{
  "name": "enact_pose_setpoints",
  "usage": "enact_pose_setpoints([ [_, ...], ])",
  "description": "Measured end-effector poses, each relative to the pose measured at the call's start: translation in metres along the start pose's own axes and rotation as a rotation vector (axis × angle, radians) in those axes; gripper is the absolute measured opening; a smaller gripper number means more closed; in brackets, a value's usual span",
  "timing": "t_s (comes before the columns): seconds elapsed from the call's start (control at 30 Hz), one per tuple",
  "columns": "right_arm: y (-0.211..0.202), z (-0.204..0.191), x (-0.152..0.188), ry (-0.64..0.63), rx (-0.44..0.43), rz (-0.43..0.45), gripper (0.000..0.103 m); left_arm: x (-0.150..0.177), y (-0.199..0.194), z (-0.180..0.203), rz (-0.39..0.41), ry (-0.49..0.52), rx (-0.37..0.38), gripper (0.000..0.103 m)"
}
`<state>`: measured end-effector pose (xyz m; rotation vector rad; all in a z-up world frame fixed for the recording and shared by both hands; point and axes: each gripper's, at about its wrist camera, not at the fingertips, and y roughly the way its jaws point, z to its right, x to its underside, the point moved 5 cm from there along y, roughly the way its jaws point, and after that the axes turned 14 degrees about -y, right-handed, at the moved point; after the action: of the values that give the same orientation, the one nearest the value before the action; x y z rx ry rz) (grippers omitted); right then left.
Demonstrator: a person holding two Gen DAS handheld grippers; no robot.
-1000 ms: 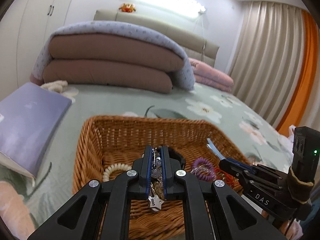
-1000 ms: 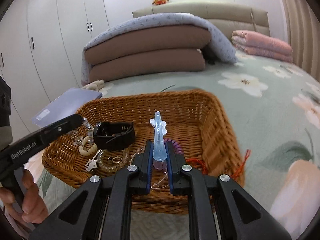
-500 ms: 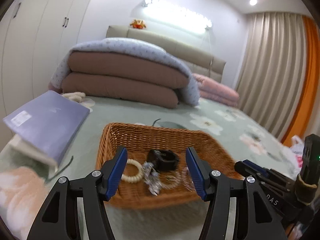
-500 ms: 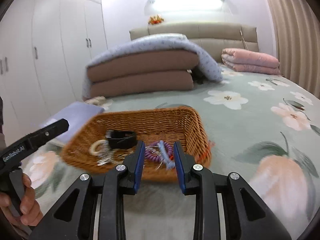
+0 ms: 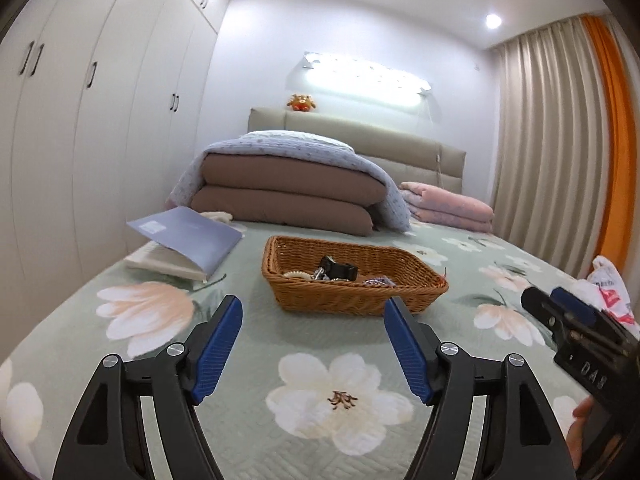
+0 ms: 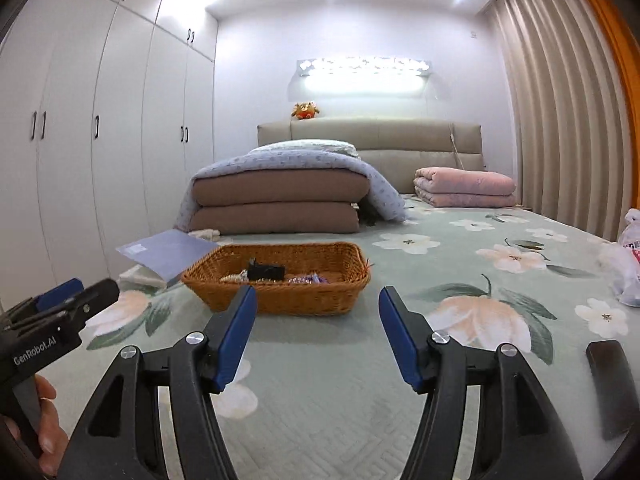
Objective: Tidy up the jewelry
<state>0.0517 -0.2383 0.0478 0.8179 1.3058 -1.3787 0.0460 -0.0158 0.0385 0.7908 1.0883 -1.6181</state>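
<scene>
A brown wicker basket (image 5: 352, 294) (image 6: 280, 300) stands on the flowered bedspread, well ahead of both grippers. Inside lie a black watch (image 5: 338, 270) (image 6: 266, 271), a pale bead bracelet (image 5: 296, 275) (image 6: 232, 278) and purple jewelry (image 5: 378, 281) (image 6: 306, 279). My left gripper (image 5: 314, 340) hangs over the bedspread short of the basket, its jaws opening, nothing between them. My right gripper (image 6: 318, 330) is likewise back from the basket, jaws opening and empty. Each gripper also shows at the edge of the other's view, held by a hand.
A lilac book (image 5: 186, 236) lies open-face-down left of the basket. Folded brown quilts under a blue blanket (image 5: 288, 188) and a pink blanket (image 6: 464, 188) sit by the headboard. A plastic bag (image 6: 628, 256) lies at the right, a dark object (image 6: 612, 384) nearer. White wardrobes line the left.
Both grippers let go of jewelry over the basket, opened wide and pulled back from it. The keyring charm and the blue clip piece stayed in the basket.
</scene>
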Motion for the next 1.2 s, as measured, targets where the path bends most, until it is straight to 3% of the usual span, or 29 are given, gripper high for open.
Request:
enact_pose_setpoints([
  [0.27,0.012,-0.003,0.011,-0.006,0.002,-0.029,0.066,0.015,0.003,0.008,0.013,0.063,-0.023,0.075],
  [0.7,0.023,0.001,0.029,-0.008,0.02,-0.064,0.068,0.04,0.025,-0.003,-0.063,0.068,-0.055,0.075],
  [1.0,0.038,0.007,0.04,0.03,0.012,-0.125,0.071,0.043,0.041,-0.023,-0.155,-0.025,-0.026,0.075],
  [1.2,0.043,0.008,0.044,0.03,0.017,-0.148,0.071,0.045,0.044,-0.022,-0.166,-0.039,-0.021,0.075],
])
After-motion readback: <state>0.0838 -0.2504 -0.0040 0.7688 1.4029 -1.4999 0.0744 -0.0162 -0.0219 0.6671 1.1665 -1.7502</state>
